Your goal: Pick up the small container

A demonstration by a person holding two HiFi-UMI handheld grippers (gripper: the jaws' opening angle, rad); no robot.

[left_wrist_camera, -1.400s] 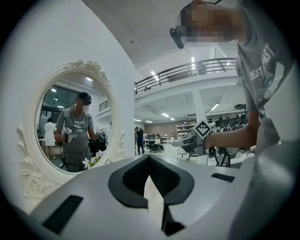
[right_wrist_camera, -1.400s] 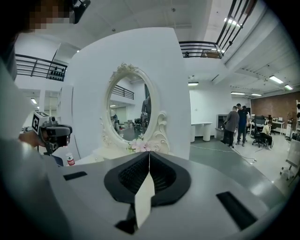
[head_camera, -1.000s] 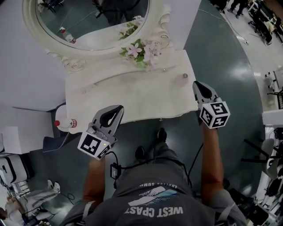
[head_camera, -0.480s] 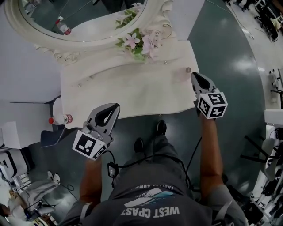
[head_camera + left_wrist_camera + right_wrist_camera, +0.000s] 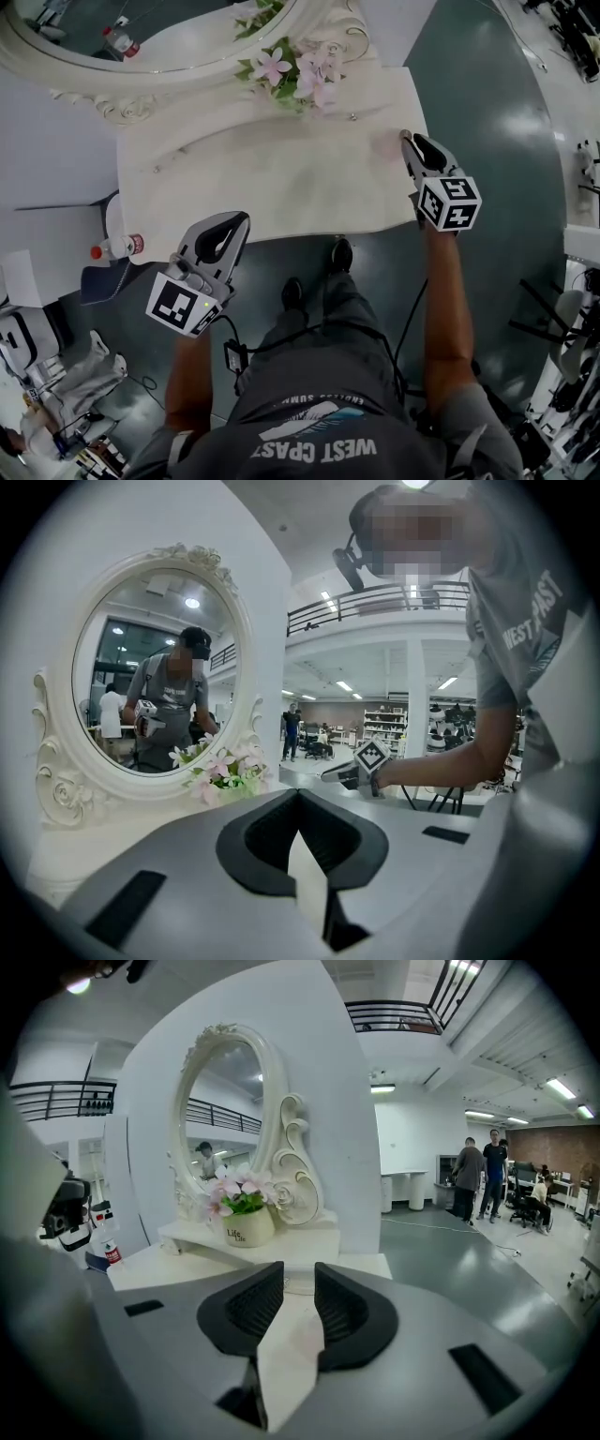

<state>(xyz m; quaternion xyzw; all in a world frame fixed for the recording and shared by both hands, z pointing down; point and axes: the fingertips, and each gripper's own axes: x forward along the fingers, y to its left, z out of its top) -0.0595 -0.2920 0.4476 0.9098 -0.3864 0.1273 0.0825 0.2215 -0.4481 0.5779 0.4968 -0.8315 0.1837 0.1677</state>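
Observation:
The small container (image 5: 387, 147) is a pale pink, translucent pot with a small knob on top. It stands near the right end of the white dressing table (image 5: 262, 187). My right gripper (image 5: 411, 141) has its tips right at the container's right side. Its jaws are opening, and in the right gripper view (image 5: 299, 1274) a pale rounded shape, probably the container (image 5: 298, 1285), shows low in the gap; the pads do not press on it. My left gripper (image 5: 242, 217) hangs off the table's front edge, shut and empty, its tips meeting (image 5: 298, 794).
An oval mirror (image 5: 141, 37) in a carved white frame stands at the table's back. A pot of pink flowers (image 5: 295, 73) sits beside it. A water bottle (image 5: 117, 247) lies left of the table. My shoes (image 5: 339, 255) are at the front edge. People stand far off (image 5: 480, 1180).
My right gripper has moved forward to the container and its jaws have parted. The left gripper has drifted slightly back from the table's front edge.

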